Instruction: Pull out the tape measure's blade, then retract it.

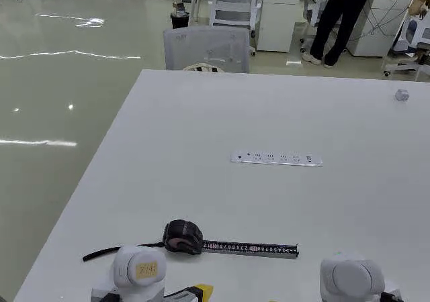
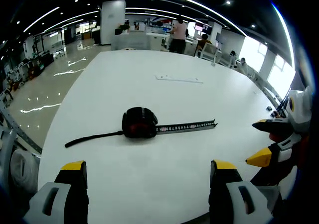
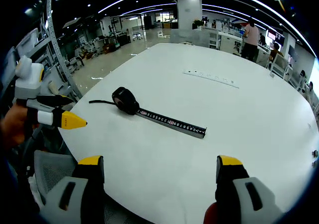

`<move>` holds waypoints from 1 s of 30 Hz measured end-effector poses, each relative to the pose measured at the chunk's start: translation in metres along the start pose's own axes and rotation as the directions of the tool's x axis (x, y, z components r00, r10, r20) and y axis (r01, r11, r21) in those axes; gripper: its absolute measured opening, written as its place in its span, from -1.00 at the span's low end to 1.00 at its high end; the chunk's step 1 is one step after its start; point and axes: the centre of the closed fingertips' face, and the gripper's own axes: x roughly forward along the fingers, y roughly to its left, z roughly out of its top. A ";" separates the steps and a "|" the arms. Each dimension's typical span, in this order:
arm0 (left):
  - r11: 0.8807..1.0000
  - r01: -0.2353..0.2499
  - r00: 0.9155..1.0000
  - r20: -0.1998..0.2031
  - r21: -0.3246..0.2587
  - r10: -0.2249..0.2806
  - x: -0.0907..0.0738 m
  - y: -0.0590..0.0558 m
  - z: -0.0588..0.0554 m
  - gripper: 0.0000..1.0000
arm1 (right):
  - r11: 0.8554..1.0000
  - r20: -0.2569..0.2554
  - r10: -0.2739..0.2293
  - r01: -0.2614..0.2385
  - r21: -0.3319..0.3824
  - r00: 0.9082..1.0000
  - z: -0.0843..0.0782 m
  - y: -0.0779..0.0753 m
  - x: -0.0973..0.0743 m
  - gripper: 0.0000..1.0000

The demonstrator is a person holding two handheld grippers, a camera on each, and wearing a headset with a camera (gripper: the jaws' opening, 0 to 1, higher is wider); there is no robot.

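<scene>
While the left gripper (image 2: 148, 166) and right gripper (image 3: 162, 160) are hovering released, the tape measure (image 1: 183, 236) is lying near them with its blade (image 1: 250, 249) out, a power strip (image 1: 276, 158) farther off.

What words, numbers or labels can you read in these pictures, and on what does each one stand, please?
Nothing can be read clearly.
Tape measure blade: printed scale numerals, too small to read.
Yellow sticker atop the left gripper: marks too blurred to read.
Power strip: no legible text.

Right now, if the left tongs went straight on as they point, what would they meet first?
Probably the tape measure's black case, lying on the table ahead of the open left tongs.
</scene>
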 end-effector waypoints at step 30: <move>1.000 -0.009 0.999 -0.035 -0.009 0.009 0.056 0.006 0.008 0.95 | 0.999 -0.089 0.034 -0.038 -0.040 0.995 -0.013 -0.022 0.045 0.83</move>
